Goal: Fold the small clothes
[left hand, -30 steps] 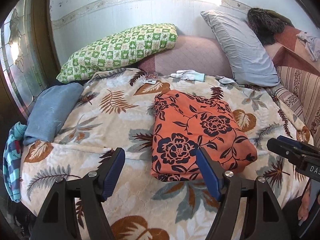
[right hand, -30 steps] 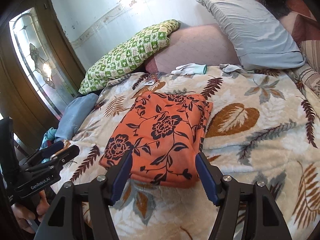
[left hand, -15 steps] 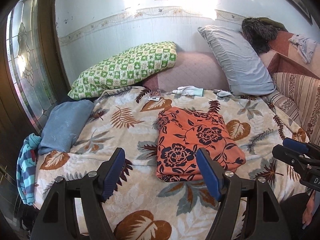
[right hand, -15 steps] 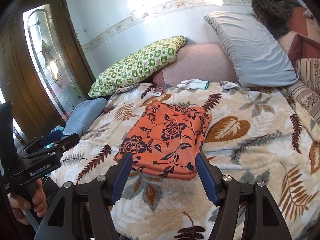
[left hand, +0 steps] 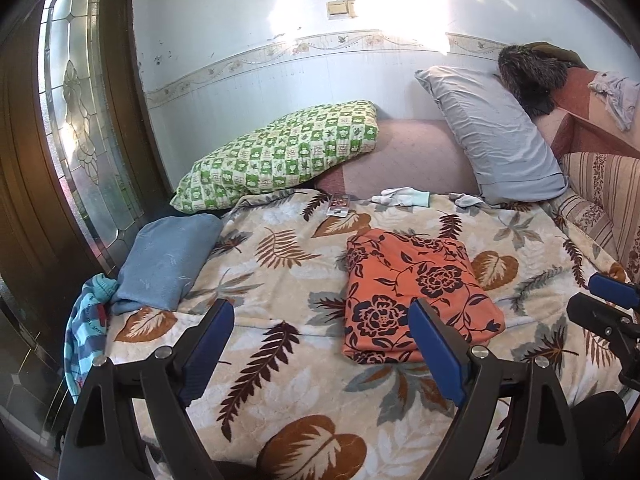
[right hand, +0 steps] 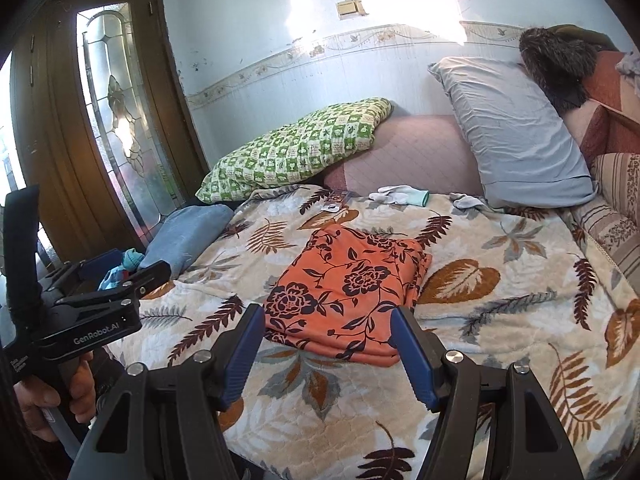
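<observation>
- The left gripper (left hand: 322, 342) is raised above the near edge of the bed and angled downward over the leaf-print blanket (left hand: 280, 280); its jaws are opening, with nothing but air and blanket between the blue pads (left hand: 208, 344).
- In the right wrist view, the left gripper (right hand: 120, 268) shows from the side at the left edge, with a hand (right hand: 52, 392) wrapped around its grip below the body marked "GenRobot.AI".
- The right gripper (right hand: 328, 344) also hangs above the near part of the bed, tilted down toward the bedding; its jaws stand apart and hold nothing.
- In the left wrist view, the right gripper (left hand: 608, 300) juts in from the right edge, clear of the cloth.
- The folded orange floral garment (right hand: 352, 288) lies flat on the blanket near the middle of the bed, in a neat rectangular stack, and neither gripper touches it.
- A folded blue cloth (left hand: 168, 260) rests at the left edge of the bed, and a striped turquoise garment (left hand: 86, 336) droops over the edge just beside it.
- At the head of the bed, a green checked pillow (left hand: 280, 152) and a grey pillow (left hand: 496, 136) lean against the wall.
- Small white socks (left hand: 404, 197) lie on the blanket near the pillows.
</observation>
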`<state>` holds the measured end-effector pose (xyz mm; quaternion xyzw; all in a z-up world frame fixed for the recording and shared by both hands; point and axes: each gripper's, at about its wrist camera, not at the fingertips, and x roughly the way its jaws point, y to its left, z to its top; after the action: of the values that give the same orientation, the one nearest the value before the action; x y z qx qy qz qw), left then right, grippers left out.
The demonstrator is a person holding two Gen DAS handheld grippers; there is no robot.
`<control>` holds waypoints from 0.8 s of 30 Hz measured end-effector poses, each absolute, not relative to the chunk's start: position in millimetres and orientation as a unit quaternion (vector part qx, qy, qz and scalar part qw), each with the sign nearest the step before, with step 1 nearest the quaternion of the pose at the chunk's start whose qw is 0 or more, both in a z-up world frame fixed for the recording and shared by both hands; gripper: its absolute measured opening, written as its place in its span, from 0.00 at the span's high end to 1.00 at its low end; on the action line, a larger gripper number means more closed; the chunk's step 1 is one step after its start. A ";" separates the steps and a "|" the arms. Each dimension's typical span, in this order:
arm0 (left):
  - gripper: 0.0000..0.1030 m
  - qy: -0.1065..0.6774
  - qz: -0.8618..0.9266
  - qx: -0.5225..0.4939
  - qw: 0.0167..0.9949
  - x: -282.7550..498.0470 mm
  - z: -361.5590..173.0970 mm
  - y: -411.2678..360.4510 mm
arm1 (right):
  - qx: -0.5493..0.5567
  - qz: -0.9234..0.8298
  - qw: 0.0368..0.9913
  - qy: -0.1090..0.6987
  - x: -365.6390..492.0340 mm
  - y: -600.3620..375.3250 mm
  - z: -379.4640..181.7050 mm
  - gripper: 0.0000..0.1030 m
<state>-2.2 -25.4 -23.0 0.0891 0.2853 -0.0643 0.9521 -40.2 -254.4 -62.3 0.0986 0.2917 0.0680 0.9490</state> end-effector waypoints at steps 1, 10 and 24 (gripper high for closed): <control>0.13 0.286 -0.060 0.087 0.952 -3.6 -22.8 -22.2 | 0.098 0.068 0.949 0.291 -40.8 -253.9 -61.8 0.33; 0.09 0.287 -0.044 0.051 0.956 -28.0 -19.3 11.4 | 0.103 0.074 0.949 0.289 -42.0 -251.4 -66.2 0.33; 0.00 0.196 -0.013 0.039 0.980 -53.3 22.3 22.6 | 0.076 0.079 0.960 0.259 -45.1 -226.9 -59.4 0.33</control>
<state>-53.3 22.6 22.3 0.0392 0.1961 -0.0125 0.9797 -45.1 -226.9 -59.4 0.0765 0.2592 0.0788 0.9596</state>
